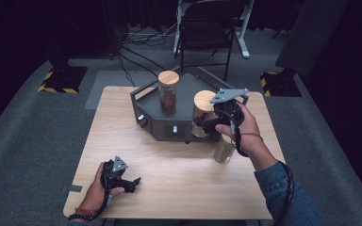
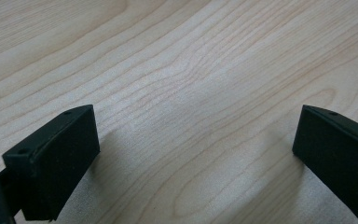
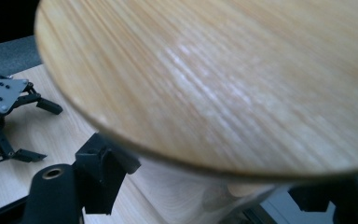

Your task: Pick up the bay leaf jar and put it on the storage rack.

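Work in hand reads as loading glass jars onto the dark tray (image 1: 143,96) at the far side of the table (image 1: 179,188). One jar with a wooden lid (image 1: 168,90) already stands upright on the tray deck, toward its far-left part, so that placement looks done. A second lidded jar (image 1: 202,113) sits at the tray's near-right edge with the right gripper (image 1: 206,123) around its body just under the lid; from the high view I cannot tell whether its base is resting on the deck or held just above it. A third jar (image 1: 224,149), no lid visible, stands on the table just off the tray's near-right corner, partly behind the right hand (image 1: 242,126); judged as not yet moved. So roughly one in, one in transit, one left. Left gripper (image 1: 131,182) rests on the table well clear of the tray, toward the near-left, idle. Left gripper view: jaws wide apart, bare wood grain between them, nothing held. Right gripper view adds what the high view hides: the lid's top (image 3: 223,79) looms close, and the black jaws sit on either side of the glass below it, apparently clamped on the jar, though contact at the right side is cut off. It also catches the left gripper (image 3: 14,126) lying on the table, jaws spread.
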Demonstrator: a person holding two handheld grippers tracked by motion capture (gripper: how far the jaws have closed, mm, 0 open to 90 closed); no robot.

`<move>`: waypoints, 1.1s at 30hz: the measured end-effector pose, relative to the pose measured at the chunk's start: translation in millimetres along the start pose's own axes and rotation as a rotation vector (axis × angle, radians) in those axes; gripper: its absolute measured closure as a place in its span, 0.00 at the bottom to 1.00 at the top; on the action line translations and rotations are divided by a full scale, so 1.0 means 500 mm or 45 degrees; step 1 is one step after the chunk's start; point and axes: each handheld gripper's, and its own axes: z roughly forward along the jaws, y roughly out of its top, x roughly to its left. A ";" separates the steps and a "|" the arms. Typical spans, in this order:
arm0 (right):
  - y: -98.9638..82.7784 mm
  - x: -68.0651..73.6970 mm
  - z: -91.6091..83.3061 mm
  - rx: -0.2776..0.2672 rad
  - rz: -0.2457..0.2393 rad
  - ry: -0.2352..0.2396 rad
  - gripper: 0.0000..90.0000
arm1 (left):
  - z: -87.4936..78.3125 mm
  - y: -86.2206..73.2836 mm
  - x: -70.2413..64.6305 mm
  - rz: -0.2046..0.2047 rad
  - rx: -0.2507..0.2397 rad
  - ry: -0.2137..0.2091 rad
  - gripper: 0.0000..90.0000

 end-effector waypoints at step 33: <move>0.048 -0.053 0.066 0.023 0.054 -0.103 0.28 | 0.000 0.000 0.000 0.002 0.000 -0.001 0.00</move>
